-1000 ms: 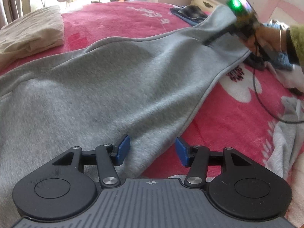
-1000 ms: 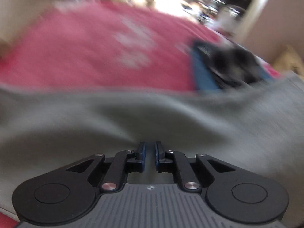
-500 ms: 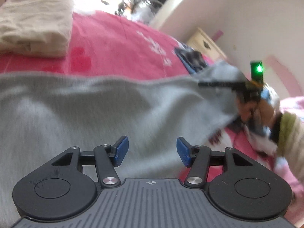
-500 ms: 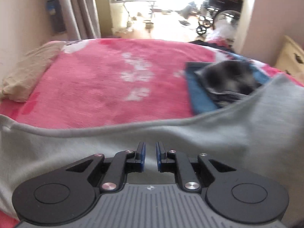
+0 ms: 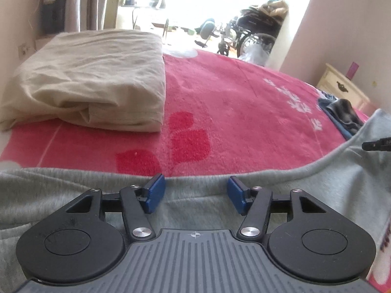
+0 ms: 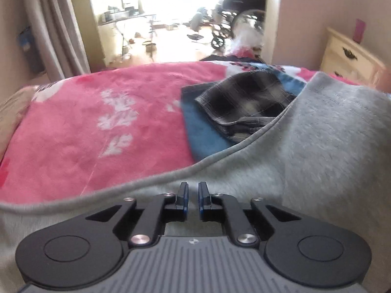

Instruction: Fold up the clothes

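grey garment (image 5: 317,190) — cut off by frame edges | right gripper's (image 6: 193,199) grip — unclear

We see a plain heather-grey sweatshirt (image 6: 330,146), a pink blanket (image 5: 244,112) with red hearts and white snowflake prints, a beige folded cloth (image 5: 92,80), a black-and-grey plaid garment (image 6: 244,97) on a blue cloth (image 6: 205,136), and blue gripper pads (image 5: 154,193).

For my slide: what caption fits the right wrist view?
Right tool pinching grey garment over pink blanket.
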### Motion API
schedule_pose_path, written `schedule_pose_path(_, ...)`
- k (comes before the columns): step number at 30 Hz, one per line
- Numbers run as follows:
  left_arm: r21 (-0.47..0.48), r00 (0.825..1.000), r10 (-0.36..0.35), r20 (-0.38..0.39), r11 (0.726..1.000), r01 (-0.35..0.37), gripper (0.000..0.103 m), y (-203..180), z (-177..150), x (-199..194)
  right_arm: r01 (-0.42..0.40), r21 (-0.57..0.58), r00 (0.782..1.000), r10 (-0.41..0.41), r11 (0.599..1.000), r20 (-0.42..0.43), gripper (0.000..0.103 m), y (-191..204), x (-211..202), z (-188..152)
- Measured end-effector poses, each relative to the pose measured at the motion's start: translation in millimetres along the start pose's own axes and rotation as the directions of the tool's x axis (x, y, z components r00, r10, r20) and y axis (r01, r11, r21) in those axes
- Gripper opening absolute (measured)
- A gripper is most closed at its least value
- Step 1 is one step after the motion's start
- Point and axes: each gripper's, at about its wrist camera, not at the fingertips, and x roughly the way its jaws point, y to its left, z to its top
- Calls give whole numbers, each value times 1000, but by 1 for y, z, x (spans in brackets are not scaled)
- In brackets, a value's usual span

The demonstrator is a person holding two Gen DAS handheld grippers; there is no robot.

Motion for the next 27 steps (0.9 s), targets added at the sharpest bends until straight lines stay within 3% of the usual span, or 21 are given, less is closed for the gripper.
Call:
schedule_pose_path(3,-11,1000,19,23,1000,-18,57,1,1,3,179,58,983,-180,982,17,8,-23,14,10)
schedule_pose_path(4,-13,999,19,26,1000,-18,57,3,2,1,203,126,977,-210,971,48,7,-36,13,16)
schedule_pose_path(7,-8,1000,16,23,1000,-16,57,4,3,-4,175,326,949,-247,929,194,4,-73,-16,25)
schedule_pose_path(12,0,999,16,38,1000,-16,58,2,6,-32,228,408,881,-366,884,299,9,-102,-80,29)
schedule_pose_path(15,6,999,15,46,1000,-16,58,1,8,-49,159,463,875,-342,872,343,12,-119,-126,13)
schedule_pose_path(18,19,998,4,66,1000,-5,59,-1,9,-74,96,481,890,-291,871,350,16,-125,-166,-12)
schedule_pose_path(21,46,995,-28,101,999,23,60,-6,10,-111,50,464,922,-220,884,319,19,-121,-202,-46)
schedule_pose_path(25,111,990,-100,98,990,89,63,-18,4,-158,30,459,973,-130,888,188,21,-115,-250,-92)
schedule_pose_path(27,161,987,-146,66,978,134,65,-24,-4,-180,39,453,989,-99,891,111,27,-107,-276,-120)
